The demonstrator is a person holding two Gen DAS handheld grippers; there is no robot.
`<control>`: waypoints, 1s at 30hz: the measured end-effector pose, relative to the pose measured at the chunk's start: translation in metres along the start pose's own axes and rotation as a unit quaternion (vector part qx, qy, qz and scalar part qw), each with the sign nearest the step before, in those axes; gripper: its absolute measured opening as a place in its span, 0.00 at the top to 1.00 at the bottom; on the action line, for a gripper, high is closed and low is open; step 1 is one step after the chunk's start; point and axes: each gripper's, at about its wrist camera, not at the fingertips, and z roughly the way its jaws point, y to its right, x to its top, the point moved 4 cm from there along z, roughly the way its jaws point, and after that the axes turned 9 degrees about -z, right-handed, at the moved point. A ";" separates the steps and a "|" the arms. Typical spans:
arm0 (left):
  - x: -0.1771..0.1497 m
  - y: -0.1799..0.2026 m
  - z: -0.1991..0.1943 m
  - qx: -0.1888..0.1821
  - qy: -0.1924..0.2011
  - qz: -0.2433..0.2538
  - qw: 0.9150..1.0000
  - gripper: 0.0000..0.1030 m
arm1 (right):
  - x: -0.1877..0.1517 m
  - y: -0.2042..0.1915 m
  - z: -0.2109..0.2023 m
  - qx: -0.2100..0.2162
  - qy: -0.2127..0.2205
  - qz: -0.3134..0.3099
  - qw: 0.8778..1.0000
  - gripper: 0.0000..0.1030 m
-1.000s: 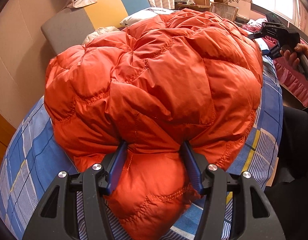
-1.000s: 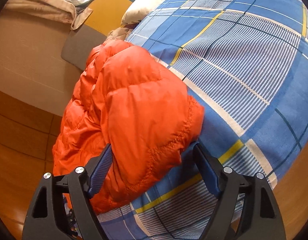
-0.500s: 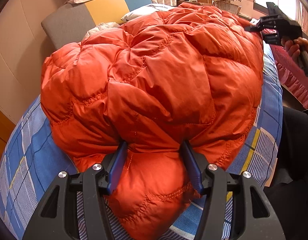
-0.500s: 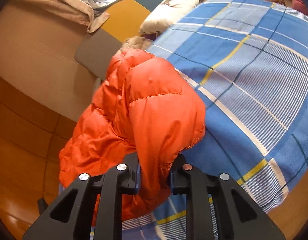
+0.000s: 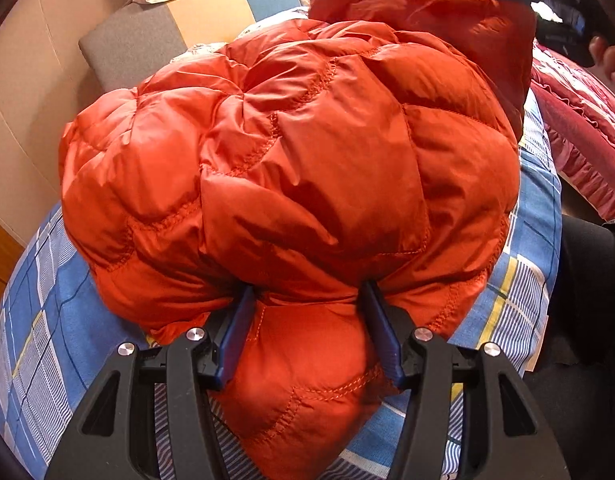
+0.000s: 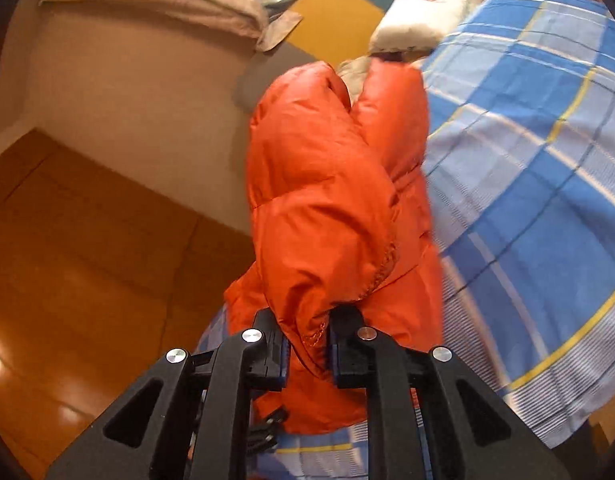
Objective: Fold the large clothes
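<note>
An orange quilted down jacket (image 5: 299, 168) lies bunched on a bed with a blue plaid sheet (image 5: 47, 320). My left gripper (image 5: 305, 304) holds a thick fold of the jacket's near edge between its blue pads, jaws fairly wide around the puffy fabric. My right gripper (image 6: 307, 336) is shut on another edge of the jacket (image 6: 327, 200) and holds it lifted off the sheet (image 6: 547, 160). In the left wrist view the right gripper (image 5: 563, 16) shows at the top right with the raised jacket part hanging from it.
A grey, yellow and blue headboard (image 5: 167, 28) and a pillow (image 6: 427, 8) are at the far end of the bed. A red quilt (image 5: 579, 136) lies to the right. The wooden floor (image 6: 87, 260) is beside the bed. The person's dark leg (image 5: 587, 300) is at the right edge.
My right gripper closed on the jacket's edge and lifted it up off the bed, toward the left side. My left gripper kept its hold in place.
</note>
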 end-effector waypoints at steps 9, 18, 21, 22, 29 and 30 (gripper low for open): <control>0.003 -0.002 0.008 -0.014 -0.005 0.013 1.000 0.47 | -0.043 -0.055 0.049 0.036 -0.082 -0.050 0.995 0.88; 0.003 -0.004 0.013 -0.027 -0.002 0.014 1.000 0.47 | -0.084 -0.081 0.101 0.011 -0.160 -0.134 0.978 0.88; 0.001 -0.006 0.013 -0.032 -0.003 0.011 0.999 0.47 | -0.096 -0.083 0.114 0.004 -0.177 -0.148 0.973 0.88; 0.002 -0.006 0.013 -0.033 -0.003 0.011 0.999 0.47 | -0.102 -0.084 0.117 0.002 -0.181 -0.153 0.972 0.88; 0.002 -0.011 0.015 -0.042 -0.008 0.008 0.999 0.47 | -0.110 -0.081 0.144 -0.008 -0.206 -0.173 0.963 0.88; 0.002 -0.012 0.015 -0.044 -0.008 0.006 0.999 0.47 | -0.111 -0.081 0.146 -0.010 -0.206 -0.174 0.963 0.88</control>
